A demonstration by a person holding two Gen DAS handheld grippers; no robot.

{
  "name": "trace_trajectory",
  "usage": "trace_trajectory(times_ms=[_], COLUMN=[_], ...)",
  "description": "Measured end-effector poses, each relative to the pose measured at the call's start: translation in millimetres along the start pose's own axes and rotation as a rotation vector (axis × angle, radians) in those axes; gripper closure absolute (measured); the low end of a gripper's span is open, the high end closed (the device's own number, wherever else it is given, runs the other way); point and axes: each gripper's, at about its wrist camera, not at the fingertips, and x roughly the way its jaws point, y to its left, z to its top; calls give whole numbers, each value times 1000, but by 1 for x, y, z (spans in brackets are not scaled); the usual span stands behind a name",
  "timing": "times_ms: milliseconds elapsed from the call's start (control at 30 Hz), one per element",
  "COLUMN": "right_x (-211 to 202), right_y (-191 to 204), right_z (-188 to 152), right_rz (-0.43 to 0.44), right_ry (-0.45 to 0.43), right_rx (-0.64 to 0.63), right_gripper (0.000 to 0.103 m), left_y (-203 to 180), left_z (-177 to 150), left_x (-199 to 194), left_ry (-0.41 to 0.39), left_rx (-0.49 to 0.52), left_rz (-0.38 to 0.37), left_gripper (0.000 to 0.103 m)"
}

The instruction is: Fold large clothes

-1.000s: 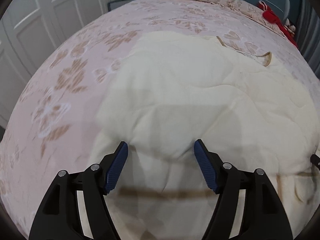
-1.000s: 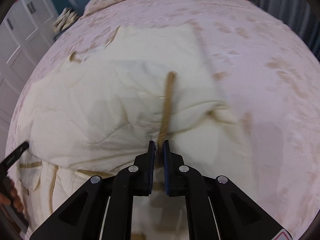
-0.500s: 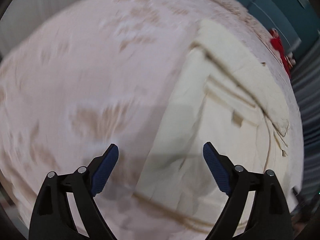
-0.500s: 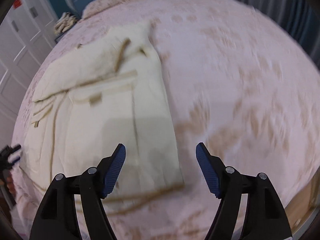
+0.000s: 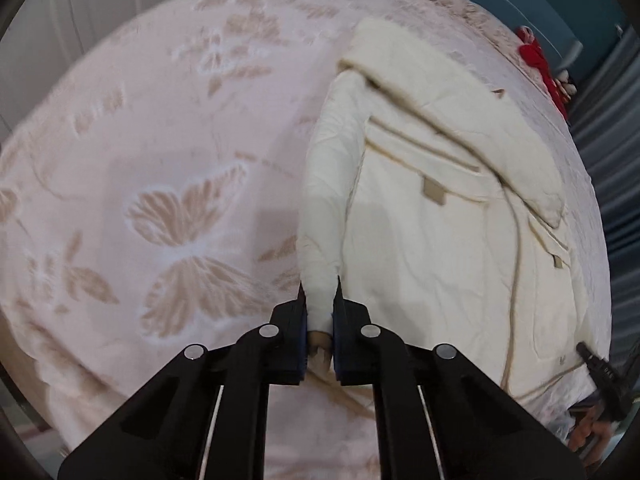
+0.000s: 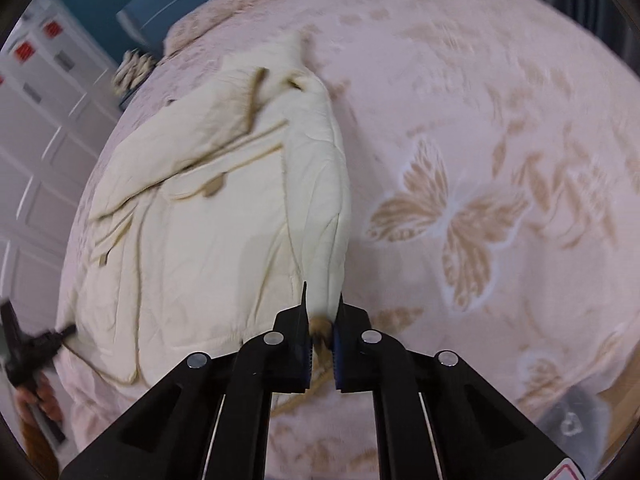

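coat point(image 5: 432, 240) on the bedspread point(image 5: 160, 200) — red item point(image 5: 538, 56) behind.

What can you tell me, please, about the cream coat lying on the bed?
The cream coat is a soft, padded-looking garment with tan piping, flapped pockets with tan tabs and a paler fleecy collar or hood at the far end. It lies partly folded and wrinkled on the pink butterfly bedspread. The left gripper and right gripper each pinch a near corner at its tan-edged hem.

Cream padded coat point(image 5: 432, 240) w/ tan trim lies spread flat on bed, sleeve folded across top.
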Motion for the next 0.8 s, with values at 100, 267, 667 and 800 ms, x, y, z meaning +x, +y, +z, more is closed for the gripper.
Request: trace_trajectory(times_ms=[100, 267, 667, 800], right_x=[-31, -74, -187, -210], right_y=[12, 17, 11, 14], right_z=[-11, -53, -151, -135], right_rz=[-32, -92, -63, -48], right_ry=[-11, 53, 222, 109], right_rx=[-112, -299, -364, -329], right_gripper=[98, 99, 99, 99], left_y=[-3, -4, 27, 15], left_z=[-9, -51, -158, -156], left_x=[-34, -81, -185, -203], left_ry=[-34, -16, 98, 22], left_rx=[47, 139, 131, 142], left_rz=[-14, -20, -12, -10], left_gripper=[97, 97, 97, 97])
